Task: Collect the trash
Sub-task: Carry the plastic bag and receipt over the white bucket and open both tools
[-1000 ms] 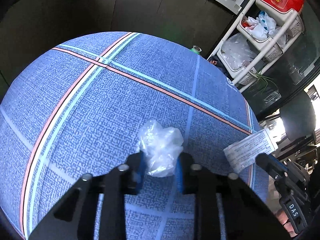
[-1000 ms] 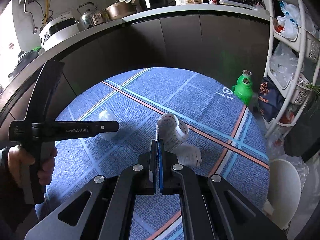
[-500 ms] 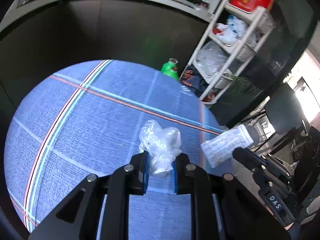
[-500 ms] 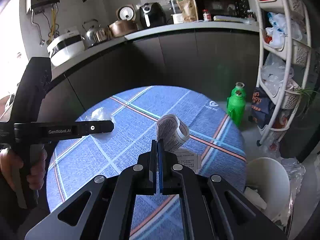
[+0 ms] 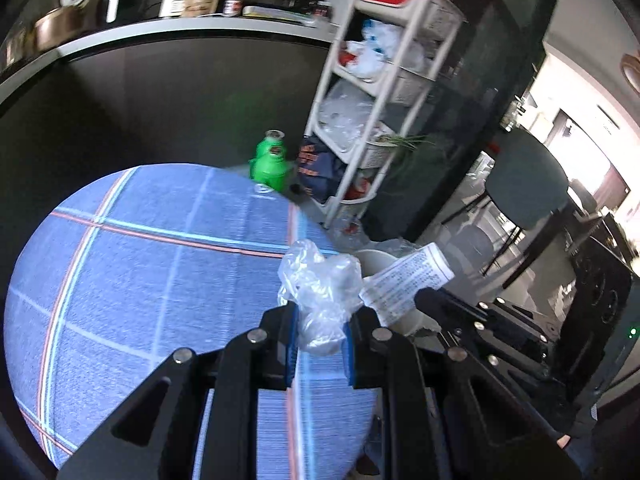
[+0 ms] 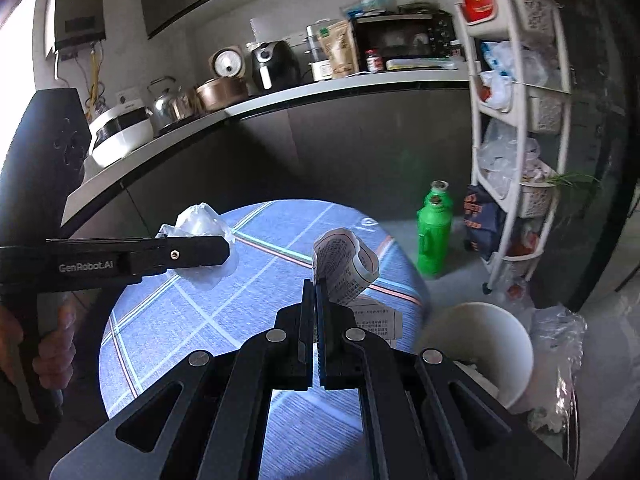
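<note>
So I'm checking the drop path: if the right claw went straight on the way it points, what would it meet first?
Probably the blue tablecloth beyond the printed paper it grips; the white bin sits off to its right, though depth is unclear.

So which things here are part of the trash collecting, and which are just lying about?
Part of the job:
- crumpled clear plastic, held in the left gripper
- curled printed paper, pinched in the right gripper
- white bin beside the table

Just lying about:
- green bottle on the floor
- white shelf rack
- kettle on the counter
</note>
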